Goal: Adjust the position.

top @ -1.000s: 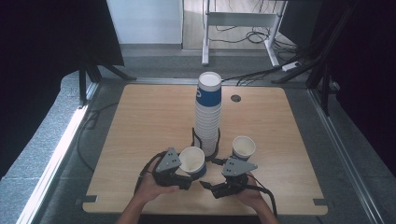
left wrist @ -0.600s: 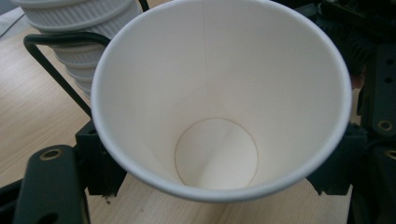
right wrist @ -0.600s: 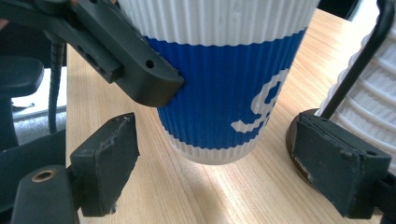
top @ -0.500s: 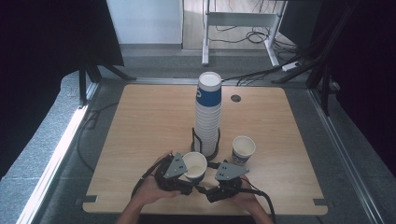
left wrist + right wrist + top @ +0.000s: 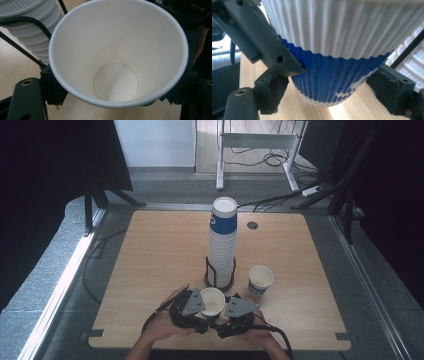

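Paper cup point(image 5: 212, 302) clamped by closed left gripper point(image 5: 196, 306), right gripper point(image 5: 235, 312) at its three o'clock, jaws just closing around it, cup stack point(image 5: 223, 245) at twelve o'clock.

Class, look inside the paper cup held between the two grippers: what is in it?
Nothing: the paper cup shows a bare white wall and round bottom. The wooden table beneath it is covered.

A ribbed white-and-blue paper cup point(image 5: 337, 62) is flanked by the right hand-held gripper point(image 5: 337, 87), above the wooden counter point(image 5: 294, 110).
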A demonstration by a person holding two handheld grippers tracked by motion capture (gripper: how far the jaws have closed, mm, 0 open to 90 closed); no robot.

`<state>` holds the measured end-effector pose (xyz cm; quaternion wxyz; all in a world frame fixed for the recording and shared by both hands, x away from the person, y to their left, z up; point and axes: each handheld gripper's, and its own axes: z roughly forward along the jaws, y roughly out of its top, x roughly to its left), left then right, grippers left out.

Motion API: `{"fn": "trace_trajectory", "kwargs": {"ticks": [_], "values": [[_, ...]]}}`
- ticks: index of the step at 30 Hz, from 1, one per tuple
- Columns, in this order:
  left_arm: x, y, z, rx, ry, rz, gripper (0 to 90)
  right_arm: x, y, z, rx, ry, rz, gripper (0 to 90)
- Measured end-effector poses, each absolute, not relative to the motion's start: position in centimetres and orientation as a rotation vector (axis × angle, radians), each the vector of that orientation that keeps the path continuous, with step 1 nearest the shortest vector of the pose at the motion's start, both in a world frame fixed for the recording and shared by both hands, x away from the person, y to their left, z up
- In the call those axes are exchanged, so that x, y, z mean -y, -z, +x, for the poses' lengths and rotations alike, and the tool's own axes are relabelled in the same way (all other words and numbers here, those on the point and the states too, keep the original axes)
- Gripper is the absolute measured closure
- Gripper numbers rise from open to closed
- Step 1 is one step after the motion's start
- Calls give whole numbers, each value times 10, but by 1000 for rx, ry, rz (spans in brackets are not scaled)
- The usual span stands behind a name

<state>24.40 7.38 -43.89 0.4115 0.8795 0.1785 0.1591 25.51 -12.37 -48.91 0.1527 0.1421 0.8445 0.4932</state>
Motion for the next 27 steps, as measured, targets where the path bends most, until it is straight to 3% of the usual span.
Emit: {"fn": "trace_trajectory", "kwargs": {"ticks": [4, 17, 27], "values": [[-73, 440, 244, -438, -393, 2216, 204, 123, 491, 254, -2424, -1414, 387, 268], [-85, 428, 239, -471, -410, 2089, 124, 134, 488, 258, -2394, -1467, 450, 283], [-112, 422, 242, -551, -407, 1961, 132, 153, 474, 260, -2290, -1558, 516, 283]]}}
